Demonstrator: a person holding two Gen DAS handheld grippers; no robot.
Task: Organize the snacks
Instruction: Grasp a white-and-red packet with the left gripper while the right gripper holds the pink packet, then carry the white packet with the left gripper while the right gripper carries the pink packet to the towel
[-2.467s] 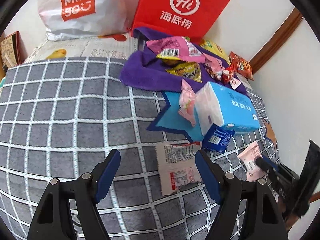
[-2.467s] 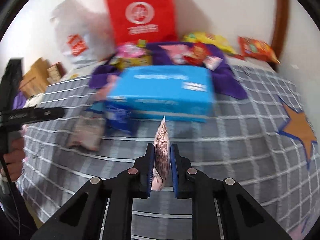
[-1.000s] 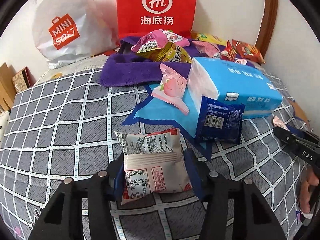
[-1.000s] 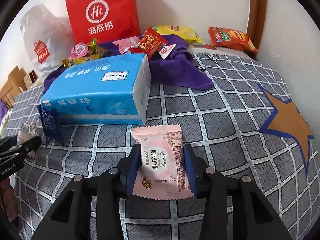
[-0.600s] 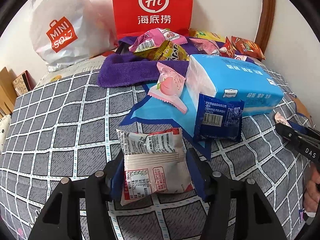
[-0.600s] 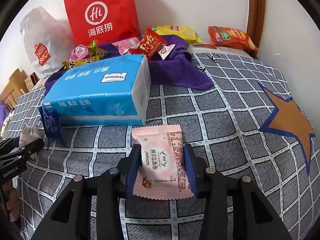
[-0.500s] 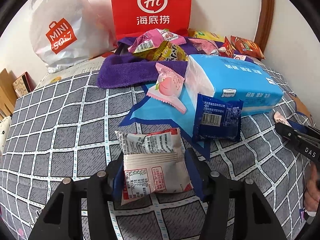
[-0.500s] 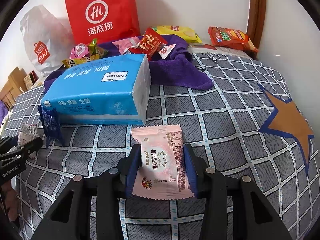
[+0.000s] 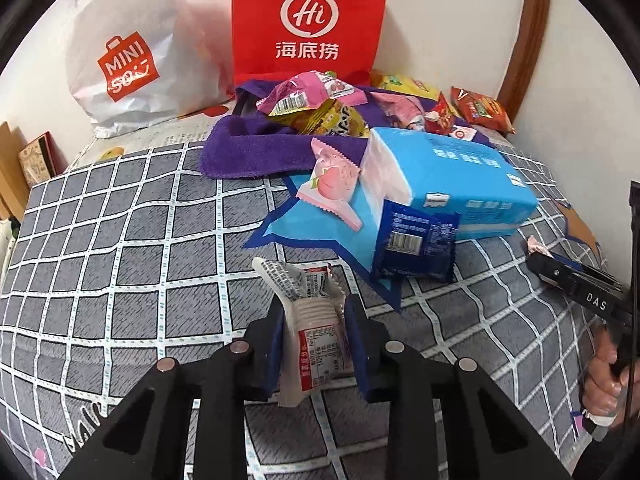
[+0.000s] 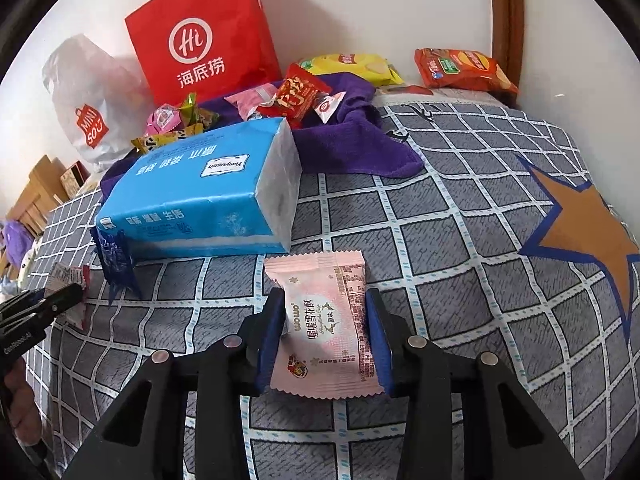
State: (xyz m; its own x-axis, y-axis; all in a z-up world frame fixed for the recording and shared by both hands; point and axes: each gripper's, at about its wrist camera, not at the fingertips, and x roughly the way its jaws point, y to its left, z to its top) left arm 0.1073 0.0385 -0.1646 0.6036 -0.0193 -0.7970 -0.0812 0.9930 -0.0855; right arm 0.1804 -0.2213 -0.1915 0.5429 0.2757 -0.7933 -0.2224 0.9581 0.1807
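Observation:
My left gripper (image 9: 316,312) is shut on a white snack packet with red print (image 9: 316,332), which is crumpled between the jaws on the grey checked bedspread (image 9: 120,264). My right gripper (image 10: 324,308) stands around a pink snack packet (image 10: 324,324) that lies flat; the jaws touch its sides without creasing it. A blue tissue pack (image 9: 448,176) (image 10: 200,196) lies between the two. A dark blue packet (image 9: 416,244) and a pink peach packet (image 9: 332,180) lean on it. Several snacks lie on a purple towel (image 9: 248,148) (image 10: 352,144) behind.
A red Hi bag (image 9: 308,20) and a white Miniso bag (image 9: 132,60) stand against the wall. Yellow (image 10: 352,66) and orange (image 10: 460,68) chip bags lie at the back right. The right gripper shows at the left wrist view's right edge (image 9: 576,284).
My left gripper has closed on the white packet, crumpling and tilting it upright. The right gripper and pink packet have stayed put since one second ago.

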